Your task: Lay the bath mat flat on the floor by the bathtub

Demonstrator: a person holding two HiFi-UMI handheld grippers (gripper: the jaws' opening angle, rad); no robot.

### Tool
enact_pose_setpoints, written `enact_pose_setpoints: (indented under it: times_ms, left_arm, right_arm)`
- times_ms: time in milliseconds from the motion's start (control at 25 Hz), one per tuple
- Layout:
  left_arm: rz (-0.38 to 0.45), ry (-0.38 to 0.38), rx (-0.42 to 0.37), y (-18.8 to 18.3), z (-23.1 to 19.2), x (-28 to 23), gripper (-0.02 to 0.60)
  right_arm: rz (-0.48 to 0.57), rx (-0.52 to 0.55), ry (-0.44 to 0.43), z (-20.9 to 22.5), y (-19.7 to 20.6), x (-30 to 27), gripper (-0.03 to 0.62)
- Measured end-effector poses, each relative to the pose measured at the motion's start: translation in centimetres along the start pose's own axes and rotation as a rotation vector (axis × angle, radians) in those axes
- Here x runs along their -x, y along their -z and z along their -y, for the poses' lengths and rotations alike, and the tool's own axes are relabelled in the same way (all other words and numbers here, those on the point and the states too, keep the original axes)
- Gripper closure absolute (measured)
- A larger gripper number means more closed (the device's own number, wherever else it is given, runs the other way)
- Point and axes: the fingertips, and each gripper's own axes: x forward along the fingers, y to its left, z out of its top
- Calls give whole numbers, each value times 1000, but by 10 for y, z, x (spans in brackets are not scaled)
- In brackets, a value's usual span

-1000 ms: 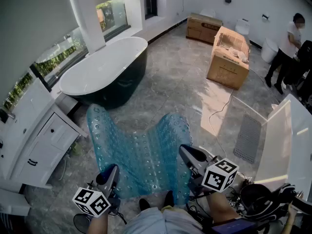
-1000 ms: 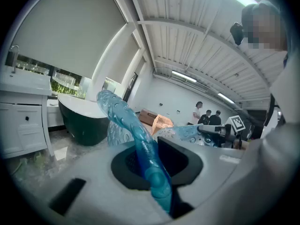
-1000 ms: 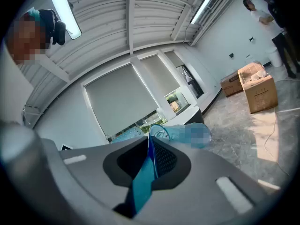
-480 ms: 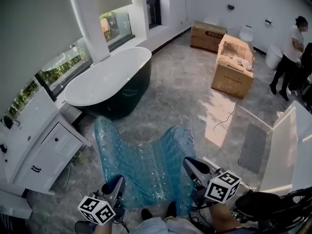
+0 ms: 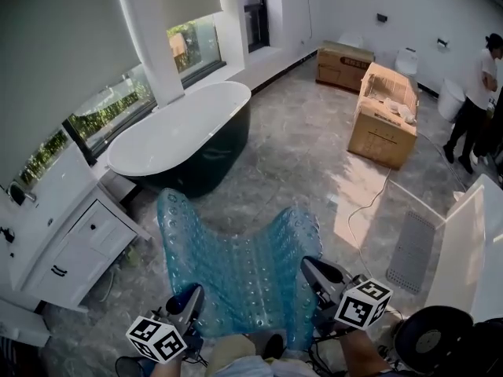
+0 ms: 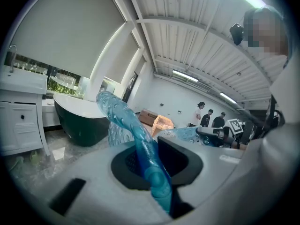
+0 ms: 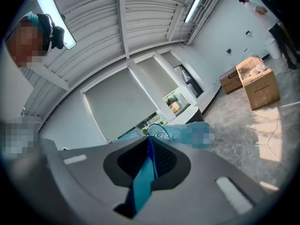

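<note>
Left gripper (image 5: pixel 191 297): jaws clamped on the near left edge of the bath mat (image 5: pixel 236 265). In the left gripper view the blue edge rises straight out from between them.
Right gripper (image 5: pixel 313 267): jaws pressed together on a thin fold of the mat's near right edge.
Bath mat: translucent blue and dotted with suction cups. It is stretched between the two grippers and spreads away ahead of them, sagging along the middle with both far corners curled upward. Whether the far end touches the floor cannot be told.
Bathtub (image 5: pixel 185 136): dark outside, white inside. It stands ahead and to the left of the left gripper, just beyond the mat's far left corner and beside the window (image 5: pixel 110 104).
Vanity cabinet (image 5: pixel 75 242): white, to the left of the left gripper.
Cardboard boxes (image 5: pixel 383 120): two, well ahead and to the right of the right gripper, the nearer one open on top.
Grey floor mat (image 5: pixel 413 250): flat on the floor to the right of the right gripper — next to a white panel (image 5: pixel 464 250).
Person (image 5: pixel 479 93): standing far ahead and right of the right gripper.
</note>
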Motion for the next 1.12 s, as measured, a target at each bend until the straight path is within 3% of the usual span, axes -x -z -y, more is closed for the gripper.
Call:
enact_pose_setpoints:
  times_ms: [520,840,1120]
  left_arm:
    - [-34,14,31,-19,-33,-115,528]
    - [-94,53,26,-52,-67,-215,532]
    - [-79,81,-7,-88,-93,-280,532]
  right_arm:
    - [9,-30,17,80,-43,-50,574]
    - [32,-37,33,140,-101,-125,576]
    - [47,-14,31,175,-148,-192,576]
